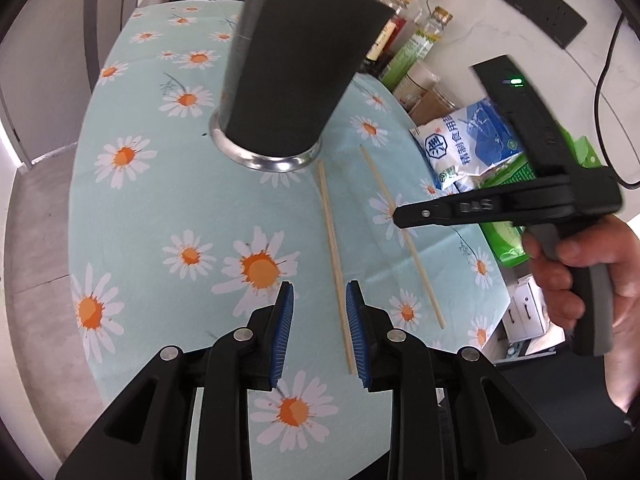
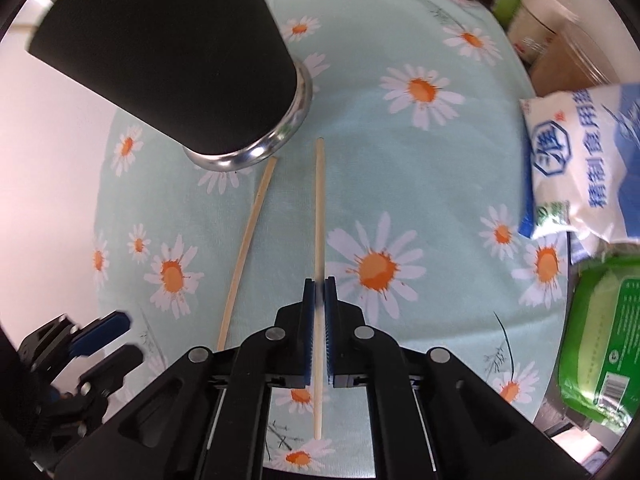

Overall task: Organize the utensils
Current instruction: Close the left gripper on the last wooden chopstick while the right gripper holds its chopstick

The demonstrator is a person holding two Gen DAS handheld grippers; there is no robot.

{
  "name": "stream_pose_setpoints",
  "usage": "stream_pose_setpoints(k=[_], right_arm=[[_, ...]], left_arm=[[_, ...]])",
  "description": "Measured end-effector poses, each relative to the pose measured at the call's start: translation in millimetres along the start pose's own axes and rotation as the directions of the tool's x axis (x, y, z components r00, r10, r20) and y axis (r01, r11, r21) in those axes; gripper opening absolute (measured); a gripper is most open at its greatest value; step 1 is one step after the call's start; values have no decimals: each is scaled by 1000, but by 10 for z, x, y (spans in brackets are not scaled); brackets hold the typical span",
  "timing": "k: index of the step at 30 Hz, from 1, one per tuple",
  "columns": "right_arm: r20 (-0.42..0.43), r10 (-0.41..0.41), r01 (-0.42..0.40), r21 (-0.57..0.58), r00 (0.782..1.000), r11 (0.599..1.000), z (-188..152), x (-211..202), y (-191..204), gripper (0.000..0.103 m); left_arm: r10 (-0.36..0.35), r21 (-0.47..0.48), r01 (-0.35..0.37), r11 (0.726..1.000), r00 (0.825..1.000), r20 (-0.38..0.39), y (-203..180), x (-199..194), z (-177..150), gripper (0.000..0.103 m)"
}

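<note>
Two wooden chopsticks lie on the daisy tablecloth [image 1: 160,208] in front of a tall black holder with a metal base [image 1: 288,64], which also shows in the right wrist view [image 2: 176,48]. My left gripper [image 1: 319,300] is open, and the left chopstick [image 1: 332,248] runs between its blue pads. My right gripper [image 2: 319,284] is shut on the right chopstick [image 2: 319,208], pads pressed against its shaft. The right gripper also shows in the left wrist view [image 1: 400,216], over the right chopstick [image 1: 400,232]. The left chopstick [image 2: 248,248] lies free beside it.
A white and blue salt bag [image 1: 468,140] and a green packet [image 2: 604,340] lie at the right table edge. Several bottles [image 1: 412,24] stand along the back right. The table's left edge drops to the floor [image 1: 36,240].
</note>
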State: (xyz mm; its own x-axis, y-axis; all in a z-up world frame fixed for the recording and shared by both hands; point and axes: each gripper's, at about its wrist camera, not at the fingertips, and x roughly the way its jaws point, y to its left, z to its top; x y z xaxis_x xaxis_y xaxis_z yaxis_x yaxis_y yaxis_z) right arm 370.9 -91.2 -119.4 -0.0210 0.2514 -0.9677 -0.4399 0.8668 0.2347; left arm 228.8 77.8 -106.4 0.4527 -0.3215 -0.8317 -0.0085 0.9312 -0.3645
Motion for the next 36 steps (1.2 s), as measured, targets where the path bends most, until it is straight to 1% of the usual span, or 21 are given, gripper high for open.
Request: stream_pose_setpoints(k=[4,8,12,14,15,17,19,20,21,24,25,27,28,30,36], right_arm=[[43,65,-65,8,997,998,-129,-190,-133,6],[73,117,-119,18,990,993,-228,-333,-268,6],[101,171,-175,26,980,984,-259,-500,-429,6],[108,207,-209,15,972,978,-309,-534,-455,6],[107,223,-224,5,969,974,-305,-558,-412,6],[111,243,-244,-4,964,970,-371,-596,-437,6],[111,269,-270,-3,957,963,-402,-612,-502,6],[114,275,-276,-2,955,961,-413,-628,-525,6],[118,281,-283,1,953,959,-431,-643,-553,6],[134,308,-313,13,942,950,-483,-667,-651,6],[136,315,-319,12,939,948,-498,-672,-664,6],[137,331,-335,13,934,942,-513,-663,-700,6],[139,339,-343,9,931,939,-525,-661,-714,6],[136,347,-351,5,928,936,-538,-640,-731,6],[110,388,-387,-26,915,922,-527,-556,-720,6]], left_arm=[[15,24,-15,1000,1000,-25,-112,72,110,26],[53,44,-50,998,995,-84,-238,227,243,26],[105,62,-96,993,984,-146,-323,438,370,26],[114,81,-103,991,981,-154,-359,533,408,25],[133,87,-120,989,976,-170,-382,598,431,25],[153,104,-136,985,972,-181,-428,678,451,25],[180,118,-158,980,962,-205,-453,768,469,25],[188,116,-166,979,958,-216,-441,798,474,23],[195,112,-173,978,953,-232,-438,835,480,17],[225,120,-201,972,942,-249,-447,898,493,15],[231,116,-208,971,938,-259,-440,927,497,12],[237,99,-218,971,933,-271,-433,978,509,9],[240,98,-221,970,932,-270,-444,1003,524,7],[257,100,-238,966,926,-278,-442,1032,550,4],[255,62,-247,967,928,-271,-414,1072,589,4]])
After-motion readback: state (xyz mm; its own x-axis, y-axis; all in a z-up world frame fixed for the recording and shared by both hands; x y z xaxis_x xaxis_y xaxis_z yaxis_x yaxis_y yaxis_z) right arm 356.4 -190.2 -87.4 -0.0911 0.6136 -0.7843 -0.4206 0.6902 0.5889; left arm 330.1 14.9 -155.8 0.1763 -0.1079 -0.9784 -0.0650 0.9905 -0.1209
